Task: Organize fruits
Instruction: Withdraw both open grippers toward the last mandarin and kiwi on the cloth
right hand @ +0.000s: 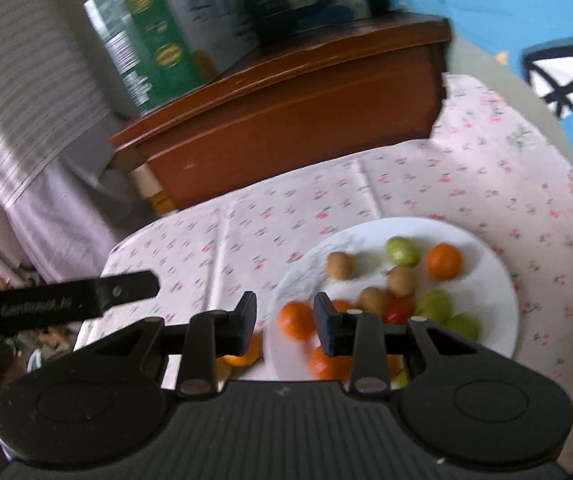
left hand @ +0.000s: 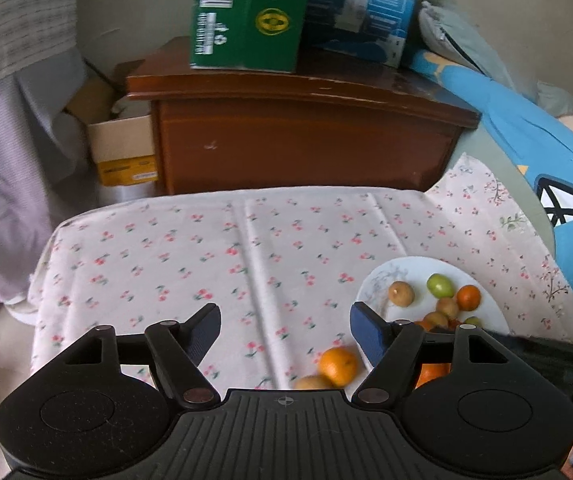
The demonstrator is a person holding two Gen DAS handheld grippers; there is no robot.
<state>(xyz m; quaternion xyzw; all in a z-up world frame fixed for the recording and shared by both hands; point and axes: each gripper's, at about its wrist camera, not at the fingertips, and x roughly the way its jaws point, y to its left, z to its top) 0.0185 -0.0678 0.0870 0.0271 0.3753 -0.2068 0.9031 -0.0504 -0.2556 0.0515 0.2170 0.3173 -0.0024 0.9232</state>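
A flowered tablecloth (left hand: 214,264) fills the centre of the left view, its far edge meeting a brown wooden cabinet (left hand: 302,136) at upper centre, with bare cloth across the middle and left. A white plate (right hand: 498,280) of mixed fruit sits at right, close to the cloth's right edge. The left gripper (left hand: 285,330) hangs with fingers spread wide, holding nothing, above an orange (left hand: 338,366) and a brown fruit (left hand: 313,382) lying off the plate at lower centre. The right gripper (right hand: 285,322) stands partly apart over the plate's left rim, an orange (right hand: 296,320) blurred between its fingers; contact cannot be told.
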